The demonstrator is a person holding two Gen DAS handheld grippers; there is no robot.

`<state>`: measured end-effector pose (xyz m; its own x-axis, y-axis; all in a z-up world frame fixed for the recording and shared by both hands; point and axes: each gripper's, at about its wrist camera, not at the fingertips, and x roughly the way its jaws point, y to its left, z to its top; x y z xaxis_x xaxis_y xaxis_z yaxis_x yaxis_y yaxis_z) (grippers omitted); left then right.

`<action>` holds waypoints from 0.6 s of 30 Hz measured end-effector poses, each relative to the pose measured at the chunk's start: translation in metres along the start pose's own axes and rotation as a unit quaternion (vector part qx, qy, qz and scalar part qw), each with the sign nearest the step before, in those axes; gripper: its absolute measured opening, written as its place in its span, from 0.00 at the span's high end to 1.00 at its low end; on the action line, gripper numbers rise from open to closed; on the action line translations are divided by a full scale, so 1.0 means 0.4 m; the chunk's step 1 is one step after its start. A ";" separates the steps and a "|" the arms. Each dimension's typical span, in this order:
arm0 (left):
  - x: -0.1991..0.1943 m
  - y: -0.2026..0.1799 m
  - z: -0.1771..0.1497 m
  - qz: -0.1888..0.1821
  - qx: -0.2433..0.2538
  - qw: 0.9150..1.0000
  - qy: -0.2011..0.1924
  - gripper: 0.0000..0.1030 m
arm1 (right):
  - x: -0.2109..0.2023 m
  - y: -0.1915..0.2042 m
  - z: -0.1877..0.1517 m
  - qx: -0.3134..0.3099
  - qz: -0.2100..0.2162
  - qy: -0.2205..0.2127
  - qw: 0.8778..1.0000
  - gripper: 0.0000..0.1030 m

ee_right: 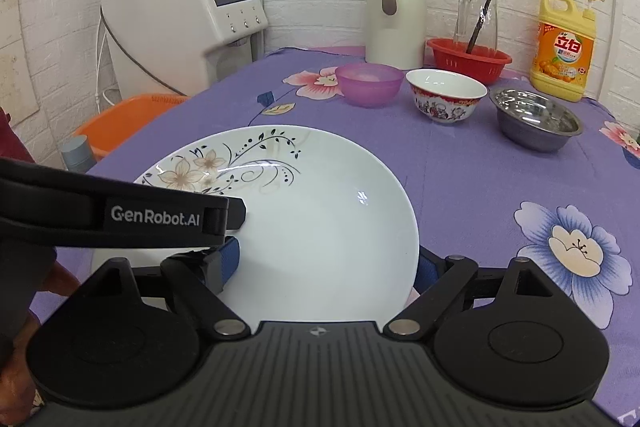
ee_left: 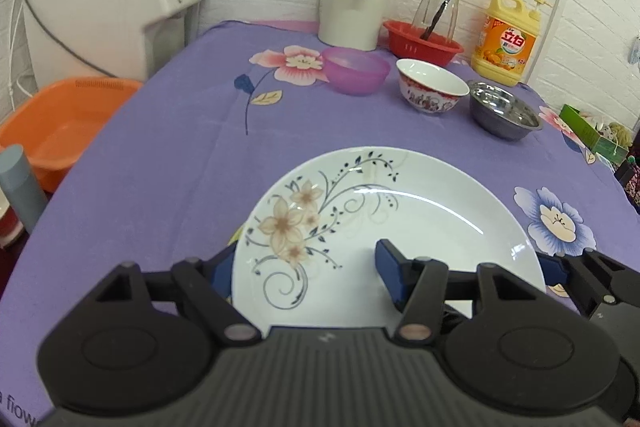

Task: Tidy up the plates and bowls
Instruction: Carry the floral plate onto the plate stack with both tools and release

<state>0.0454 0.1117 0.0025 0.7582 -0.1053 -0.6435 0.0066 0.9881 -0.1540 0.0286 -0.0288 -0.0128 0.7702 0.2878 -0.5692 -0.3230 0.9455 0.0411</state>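
on the purple cloth: plate (ee_left: 384, 227). left gripper (ee_left: 308, 275) and right gripper (ee_right: 324, 259) both spread wide astride its rim (neither clamped); close evenly before lifting.

the left black two-finger gripper (ee_left: 306, 273) is reaching forward with its blue-padded fingers (ee_left: 390, 273) spread wide, one pad lying low on the left and the other raised toward the middle. the right black two-finger gripper (ee_right: 326, 261) is likewise holding its jaws wide apart, blue pads (ee_right: 230, 261) showing at both sides. in the right wrist view, the left gripper's black finger is crossing in from the left edge.
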 end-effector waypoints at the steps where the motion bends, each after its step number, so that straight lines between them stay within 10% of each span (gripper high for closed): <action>1: 0.000 -0.001 -0.003 0.000 0.002 1.000 -0.002 0.44 | 0.001 -0.001 -0.003 0.004 0.000 0.002 1.000 0.00; 18: -0.061 0.043 0.037 -0.001 0.002 0.997 -0.071 0.28 | -0.028 -0.103 0.005 0.074 0.031 -0.033 0.996 0.00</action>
<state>0.0366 0.1329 0.0267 0.8432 -0.0903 -0.5300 0.0104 0.9883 -0.1519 0.0344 -0.0707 -0.0063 0.7871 0.3513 -0.5070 -0.2903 0.9362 0.1980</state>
